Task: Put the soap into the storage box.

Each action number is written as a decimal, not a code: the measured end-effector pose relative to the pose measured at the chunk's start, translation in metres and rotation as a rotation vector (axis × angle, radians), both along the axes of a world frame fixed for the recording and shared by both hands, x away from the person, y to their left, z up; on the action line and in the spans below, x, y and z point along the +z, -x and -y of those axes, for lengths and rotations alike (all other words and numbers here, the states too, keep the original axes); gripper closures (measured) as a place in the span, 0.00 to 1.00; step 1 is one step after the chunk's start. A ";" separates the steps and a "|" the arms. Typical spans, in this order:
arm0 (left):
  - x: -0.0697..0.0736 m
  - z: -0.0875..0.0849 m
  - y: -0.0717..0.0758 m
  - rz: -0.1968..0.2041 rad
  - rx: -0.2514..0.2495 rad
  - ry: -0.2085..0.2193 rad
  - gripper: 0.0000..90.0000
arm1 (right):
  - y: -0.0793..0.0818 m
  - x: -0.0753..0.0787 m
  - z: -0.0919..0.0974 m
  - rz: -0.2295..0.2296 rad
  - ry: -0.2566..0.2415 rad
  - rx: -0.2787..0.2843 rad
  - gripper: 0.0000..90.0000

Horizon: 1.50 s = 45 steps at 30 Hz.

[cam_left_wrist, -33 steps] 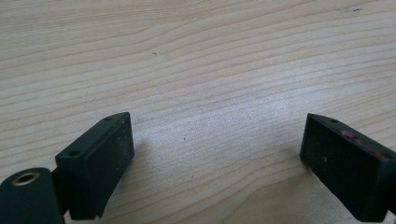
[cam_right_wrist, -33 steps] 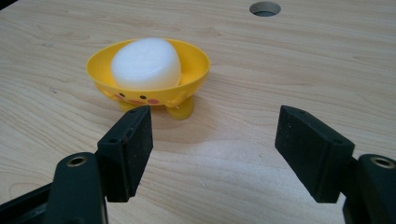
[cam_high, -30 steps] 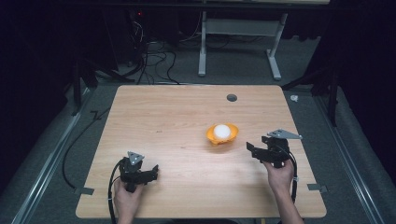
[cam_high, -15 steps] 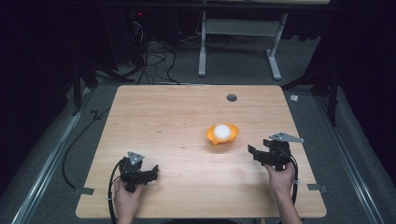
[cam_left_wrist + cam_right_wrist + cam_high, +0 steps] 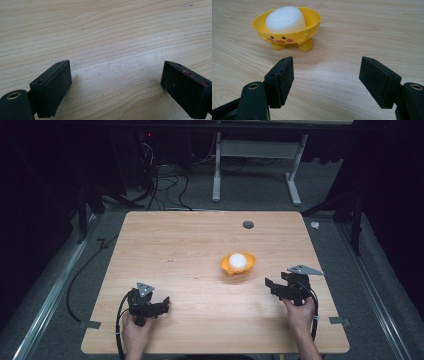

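Tabletop (image 5: 190, 250) carries one yellow bowl (image 5: 238, 265) holding one white ball (image 5: 238, 260), at ten o'clock from the right gripper (image 5: 276, 286). Two grippers, left gripper (image 5: 159, 304) included, have jaws spread, holding nothing.

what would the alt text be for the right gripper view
A yellow footed bowl with a painted face holds a white foam egg shape on a light wooden table. The right gripper points at it from just short, black jaws wide open with nothing between them.
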<state>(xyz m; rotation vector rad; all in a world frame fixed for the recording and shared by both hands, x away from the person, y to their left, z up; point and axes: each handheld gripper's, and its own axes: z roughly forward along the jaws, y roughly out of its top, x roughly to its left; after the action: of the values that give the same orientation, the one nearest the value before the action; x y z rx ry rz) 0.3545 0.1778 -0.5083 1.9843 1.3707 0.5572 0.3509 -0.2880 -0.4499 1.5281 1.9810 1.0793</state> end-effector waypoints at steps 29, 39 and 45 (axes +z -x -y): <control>0.000 0.000 0.000 0.000 0.000 0.000 0.11 | 0.007 -0.032 -0.013 -0.081 0.061 0.019 0.31; 0.000 0.000 0.000 0.000 0.000 0.000 0.11 | 0.007 -0.048 -0.021 -0.097 0.143 0.020 0.31; 0.000 0.000 0.000 0.000 0.000 0.000 0.11 | 0.008 -0.052 -0.024 -0.051 0.170 0.021 0.28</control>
<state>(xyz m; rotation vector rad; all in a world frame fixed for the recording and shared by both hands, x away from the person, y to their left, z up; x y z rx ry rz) 0.3545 0.1778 -0.5083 1.9846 1.3707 0.5572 0.3426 -0.2641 -0.5024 1.4613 2.0696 0.8630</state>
